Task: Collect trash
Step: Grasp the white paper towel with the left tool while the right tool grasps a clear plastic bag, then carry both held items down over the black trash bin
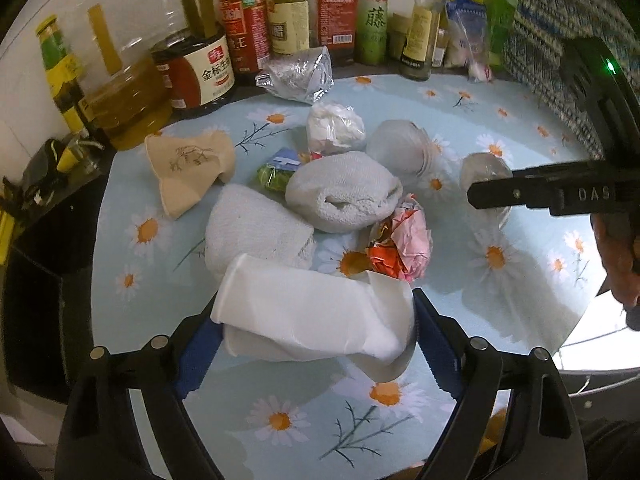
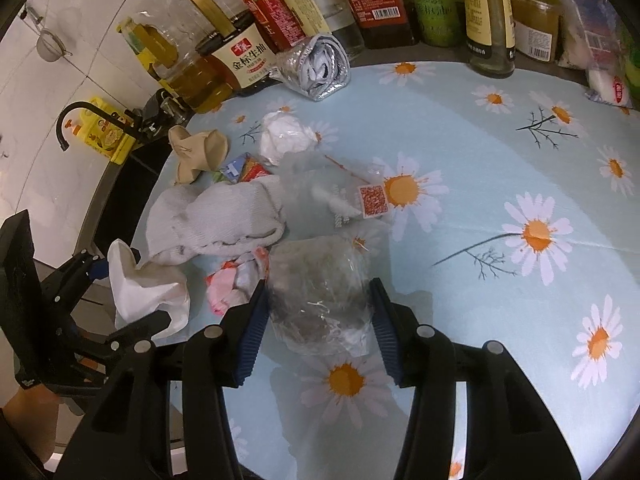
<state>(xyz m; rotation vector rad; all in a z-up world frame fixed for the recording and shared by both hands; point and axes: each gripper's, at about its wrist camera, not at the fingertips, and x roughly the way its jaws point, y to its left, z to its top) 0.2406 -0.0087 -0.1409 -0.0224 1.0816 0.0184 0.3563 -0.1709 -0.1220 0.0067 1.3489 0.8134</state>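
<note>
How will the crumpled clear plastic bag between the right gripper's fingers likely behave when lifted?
The clear plastic bag looks thin and wrinkled, so it is probably light and floppy, sagging below the right gripper. Its glossy film may slip between the ribbed blue pads. Being already crushed, it seems unlikely to break.

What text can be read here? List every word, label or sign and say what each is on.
"金标生抽": the label of the dark soy sauce jug.
"藤": the green bottle.
"王": the red-labelled bottle, rest of it unreadable.
"DAS": the black finger of the right gripper, cut off there.
A QR code, no words: the clear plastic bag.
The other bottle labels and barcode digits are too small or blurred to read.
</note>
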